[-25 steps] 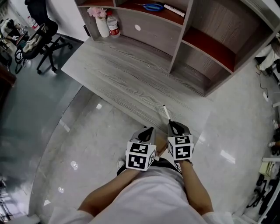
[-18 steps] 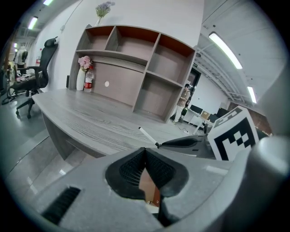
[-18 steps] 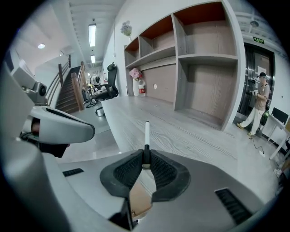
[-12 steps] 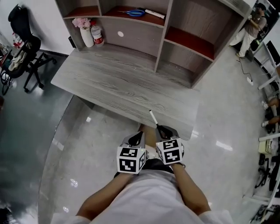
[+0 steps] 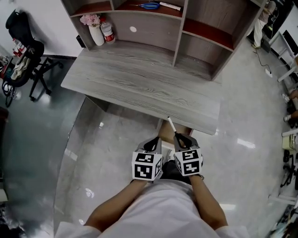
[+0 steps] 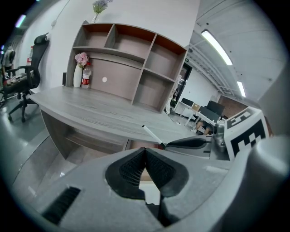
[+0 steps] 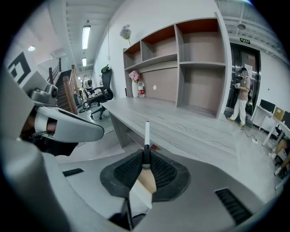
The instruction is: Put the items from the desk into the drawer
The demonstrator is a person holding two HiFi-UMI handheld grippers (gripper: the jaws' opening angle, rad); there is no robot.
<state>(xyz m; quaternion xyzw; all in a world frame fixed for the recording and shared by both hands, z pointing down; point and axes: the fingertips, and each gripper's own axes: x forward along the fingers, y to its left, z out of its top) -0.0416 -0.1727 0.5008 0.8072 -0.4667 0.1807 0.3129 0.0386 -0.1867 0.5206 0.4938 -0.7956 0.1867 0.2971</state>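
The jaws of the left gripper (image 6: 145, 153) are pressed together with nothing between them. This gripper is low in front of the person, just beside the right gripper (image 7: 146, 156). Both are below the near edge of the surface (image 5: 139, 83).

The jaws of the right gripper are pinching a thin white pen (image 7: 146, 131) by its dark end. The pen sticks straight out of the jaws, and its white tip points toward the near edge of the surface. Under that edge, just past the two grippers, there is a brown box shape (image 5: 164, 132). It may be the open drawer, but it is hard to tell from here.

Farther off, a black office chair (image 5: 25, 51) stands on the floor at the left. At the back left of the surface, a white vase (image 5: 97, 33) with pink flowers and a bottle (image 5: 108, 32) stand close together. A wooden shelf unit (image 5: 179, 28) runs along the back. On its upper shelf lie blue scissors (image 5: 150, 5) and, just to their right, a white marker (image 5: 170, 6).
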